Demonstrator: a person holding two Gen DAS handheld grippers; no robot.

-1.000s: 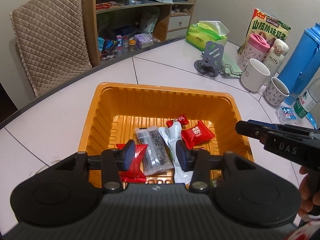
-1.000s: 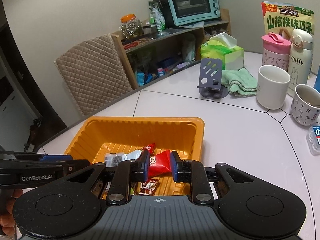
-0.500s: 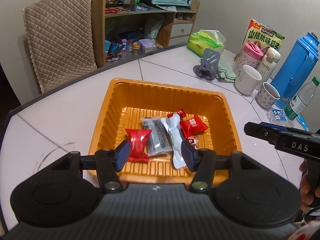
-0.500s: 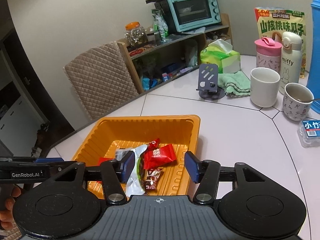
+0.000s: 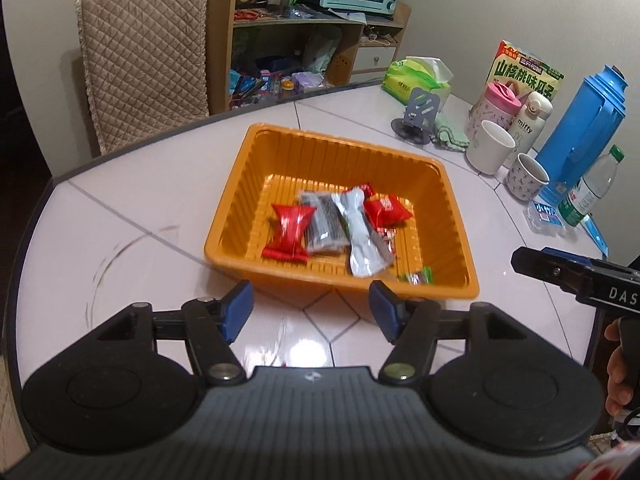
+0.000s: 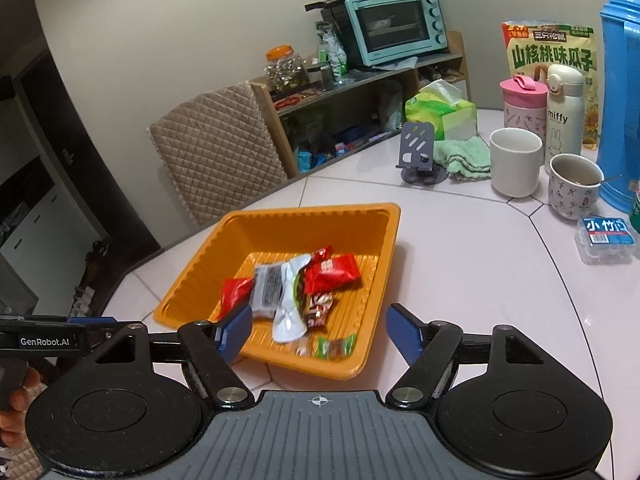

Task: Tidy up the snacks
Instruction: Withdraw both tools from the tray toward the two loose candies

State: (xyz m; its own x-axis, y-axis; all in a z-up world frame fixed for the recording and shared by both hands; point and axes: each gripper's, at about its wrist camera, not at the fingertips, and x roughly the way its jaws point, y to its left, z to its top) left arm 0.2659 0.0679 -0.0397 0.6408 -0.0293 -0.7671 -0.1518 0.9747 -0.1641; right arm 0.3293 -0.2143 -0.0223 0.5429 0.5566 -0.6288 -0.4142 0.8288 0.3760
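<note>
Left gripper (image 5: 310, 311) and right gripper (image 6: 320, 336) sat at lower centre of their frames, jaws just widened, nothing between them. The orange tray (image 5: 256, 184), mid-frame on the white table (image 5: 120, 208), held the snacks: two red packets (image 5: 289, 232), a silver pouch (image 5: 360, 236), small candies (image 6: 334, 346).

A pale, plain wall (image 6: 168, 40) backs the room. Against it stands a wooden shelf unit (image 6: 360, 92) crowded with small items, with a mint-green toaster oven (image 6: 394, 26) and an orange-lidded jar (image 6: 286, 68) on top. Beside the shelf, a chair (image 5: 144, 56) with a quilted beige cover faces a glossy white table (image 5: 132, 208) with a dark rim, which reflects a ceiling light.
</note>
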